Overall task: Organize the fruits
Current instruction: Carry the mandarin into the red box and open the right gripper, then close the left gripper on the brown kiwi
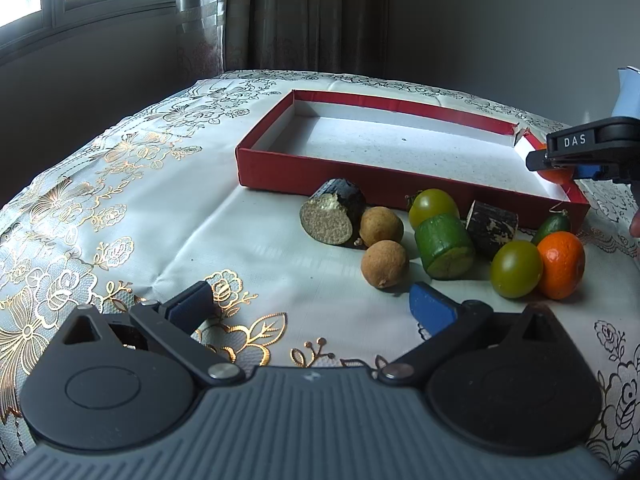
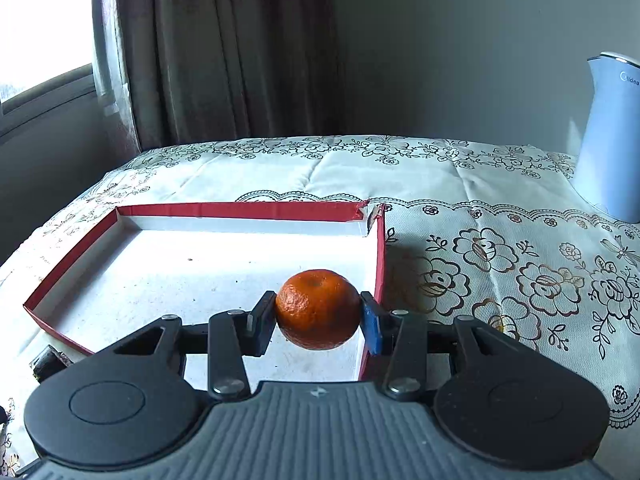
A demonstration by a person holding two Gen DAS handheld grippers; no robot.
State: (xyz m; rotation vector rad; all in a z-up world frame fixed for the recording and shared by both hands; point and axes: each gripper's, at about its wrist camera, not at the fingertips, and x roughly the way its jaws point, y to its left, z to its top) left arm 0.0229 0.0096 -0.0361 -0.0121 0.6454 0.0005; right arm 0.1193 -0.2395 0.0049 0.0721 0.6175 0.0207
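I use the red box (image 1: 256, 164) as my landmark. My left tongs (image 1: 312, 300) are spread wide with nothing between the pads, hovering over the flowered cloth on the surface (image 1: 120, 208), on the near side of the box and apart from the fruit.

Along the box's near wall, from left to right in the left wrist view, I see a dark chunk with a pale cut face (image 1: 332, 216) touching the wall, then two brown round fruits (image 1: 381, 226) and (image 1: 385, 264) just in front of it. Next comes a green tomato (image 1: 433, 208), a green cut cylinder (image 1: 445, 248) just in front of it, and a dark block (image 1: 491, 227) by the wall. Further right lie a second green tomato (image 1: 516, 269), a small dark green fruit (image 1: 551, 227) against the wall, and a tangerine on the cloth (image 1: 561, 265) touching that tomato.

My right tongs (image 2: 318, 320) are pinching a held tangerine (image 2: 318, 308), one pad pressed on each side of it. That fruit hangs above the box's white floor, near the right-hand wall (image 2: 379, 264) and towards the near right corner. From the left wrist view, the same tongs reach over the box's right end. A white kettle (image 2: 608, 140) stands well beyond the box on the right.
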